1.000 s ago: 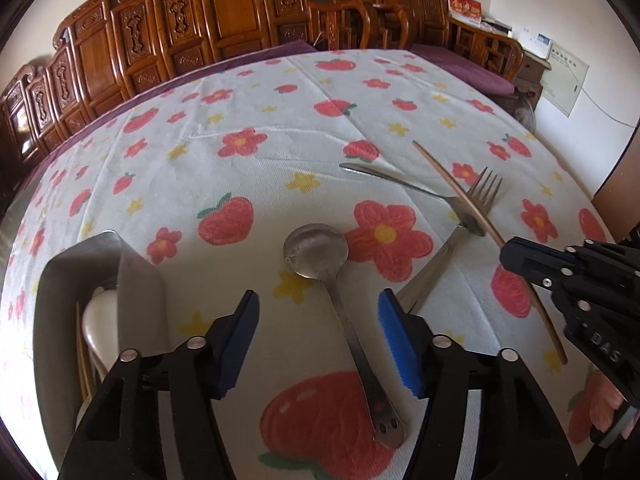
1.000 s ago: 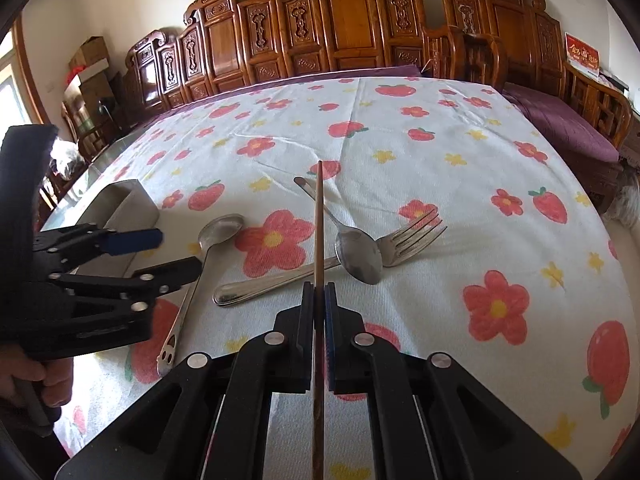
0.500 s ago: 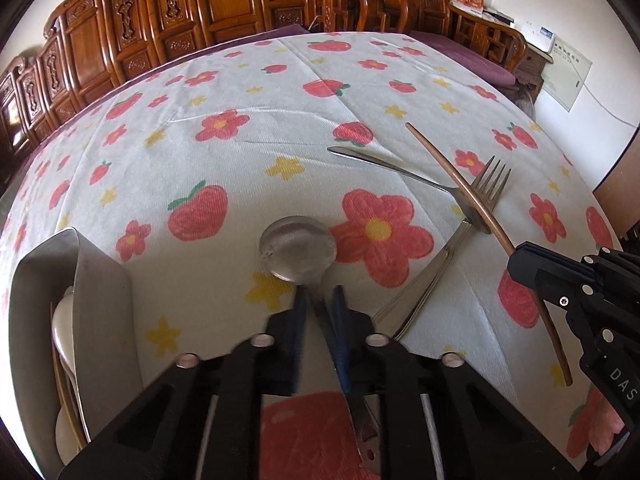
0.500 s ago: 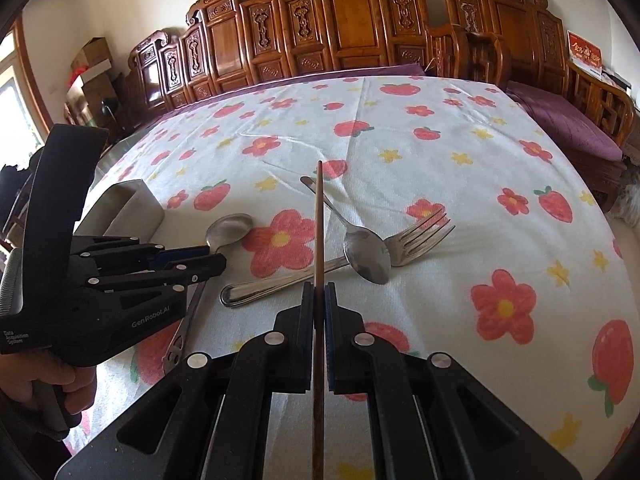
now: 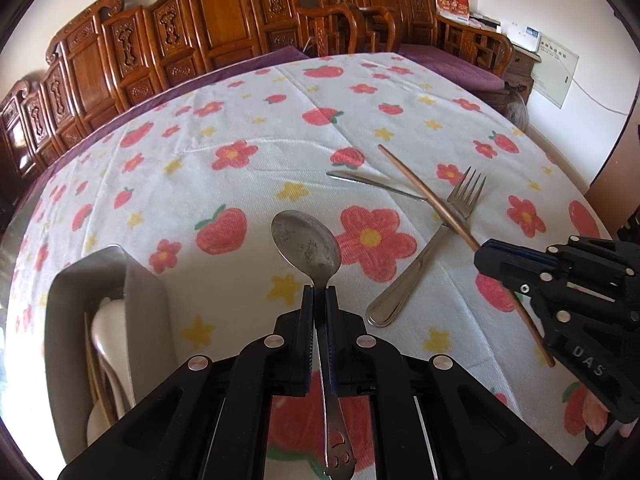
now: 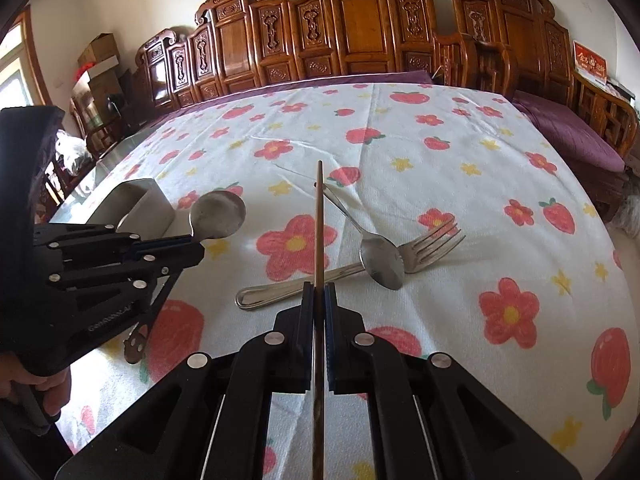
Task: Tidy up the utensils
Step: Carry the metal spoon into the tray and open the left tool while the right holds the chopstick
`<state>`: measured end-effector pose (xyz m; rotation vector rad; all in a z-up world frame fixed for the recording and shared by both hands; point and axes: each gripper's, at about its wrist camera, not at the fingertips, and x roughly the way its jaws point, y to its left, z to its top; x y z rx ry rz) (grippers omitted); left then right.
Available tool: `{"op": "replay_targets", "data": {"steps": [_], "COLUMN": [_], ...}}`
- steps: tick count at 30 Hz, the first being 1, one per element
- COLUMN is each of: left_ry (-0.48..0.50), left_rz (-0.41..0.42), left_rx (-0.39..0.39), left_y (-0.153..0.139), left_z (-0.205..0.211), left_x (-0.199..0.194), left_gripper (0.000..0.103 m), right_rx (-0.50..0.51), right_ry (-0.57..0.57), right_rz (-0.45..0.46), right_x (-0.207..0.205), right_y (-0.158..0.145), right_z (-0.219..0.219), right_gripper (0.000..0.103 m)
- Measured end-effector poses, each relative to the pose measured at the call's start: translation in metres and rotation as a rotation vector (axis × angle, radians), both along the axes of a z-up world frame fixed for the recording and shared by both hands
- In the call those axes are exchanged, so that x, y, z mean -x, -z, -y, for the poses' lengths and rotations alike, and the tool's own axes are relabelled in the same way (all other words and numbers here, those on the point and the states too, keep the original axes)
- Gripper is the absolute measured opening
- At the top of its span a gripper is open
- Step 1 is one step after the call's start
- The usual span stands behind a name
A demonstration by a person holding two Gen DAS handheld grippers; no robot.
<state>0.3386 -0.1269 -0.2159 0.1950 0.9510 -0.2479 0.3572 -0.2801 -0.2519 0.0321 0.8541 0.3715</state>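
My left gripper [image 5: 319, 294] is shut on the handle of a large steel spoon [image 5: 306, 242] and holds it above the cloth; the spoon also shows in the right wrist view [image 6: 217, 214]. My right gripper [image 6: 319, 290] is shut on a brown chopstick [image 6: 319, 220], seen in the left wrist view [image 5: 424, 192] slanting above the table. A fork [image 6: 404, 260] and a smaller spoon [image 6: 380, 258] lie crossed on the cloth under the chopstick. A grey utensil holder [image 5: 136, 312] stands at the left with a white spoon [image 5: 106, 332] and chopsticks inside.
The table carries a white cloth [image 6: 440, 152] with red flowers and strawberries. Carved wooden chairs [image 6: 360, 36] line the far edge. The table's right edge drops off near a purple-cushioned bench [image 6: 568, 132].
My left gripper closed on the large spoon's handle and lifted it off the cloth. My right gripper kept hold of the chopstick and barely moved.
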Motion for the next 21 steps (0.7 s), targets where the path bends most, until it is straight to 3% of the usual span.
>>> {"op": "replay_targets", "data": {"steps": [21], "left_ry": [-0.044], "left_rz": [0.108], "left_rx": [0.017], "left_y": [-0.064], "left_z": [-0.04], "left_x": [0.04], "left_gripper": [0.005], "right_rx": [-0.006], "right_ry": [-0.081], "right_rz": [0.044], "right_x": [0.023], "right_y": [-0.02], "right_z": [-0.036], "right_gripper": [0.006]}}
